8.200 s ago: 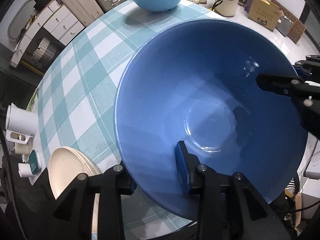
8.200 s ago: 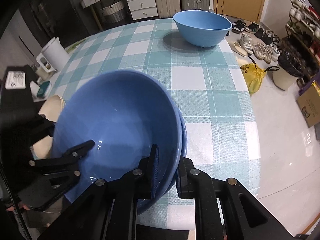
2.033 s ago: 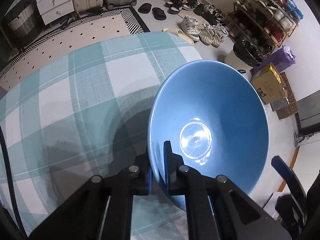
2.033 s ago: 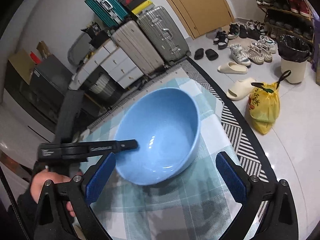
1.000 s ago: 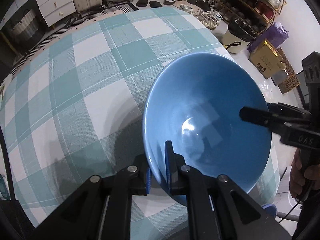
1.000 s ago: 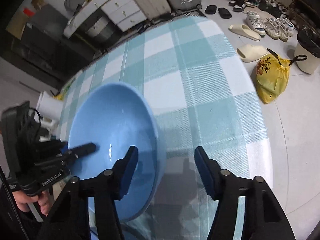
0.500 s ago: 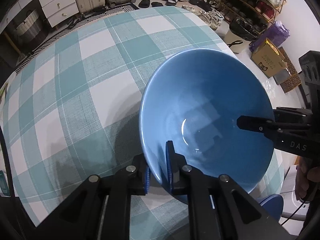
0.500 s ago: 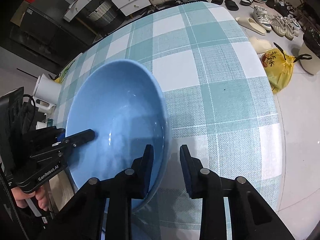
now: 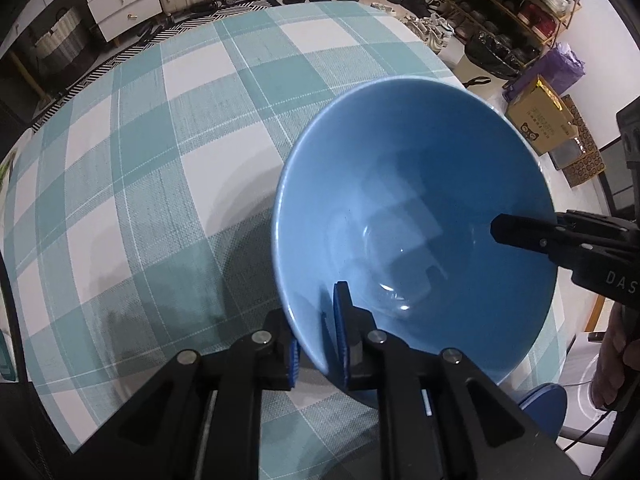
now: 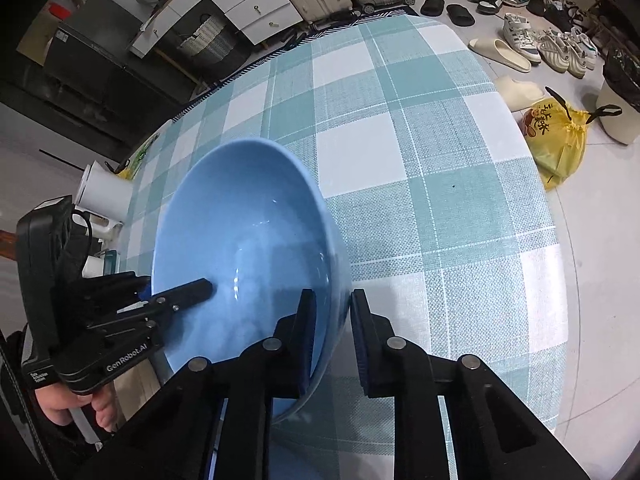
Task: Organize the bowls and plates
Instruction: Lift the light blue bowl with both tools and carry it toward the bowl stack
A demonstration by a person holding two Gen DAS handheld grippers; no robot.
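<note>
1. The left gripper (image 9: pixel 316 344) straddles the bowl (image 9: pixel 420 200) at 7 o'clock on its rim, one pad outside the wall and one inside. Its jaws are opening, though the pads appear to be touching the wall. I judge that it is easing off so the other side can take the load.
2. The bowl is tilted over the table (image 9: pixel 140 160), near the table's 4 o'clock edge, with its mouth turned towards the left camera. Whether its foot touches the cloth I cannot tell. A pinch on the thin rim is the only hold such a wide, smooth bowl offers. That is probably why both tools go for the rim on opposite sides.
3. The right gripper (image 10: pixel 332 320) takes the rim at about 3 o'clock in the left view. Its jaws are closing with the wall between them, but in its own view a thin gap seems to remain at the outer pad, so it is not yet clenched. It looks like a hand-over or a two-handed carry towards a stack.
</note>
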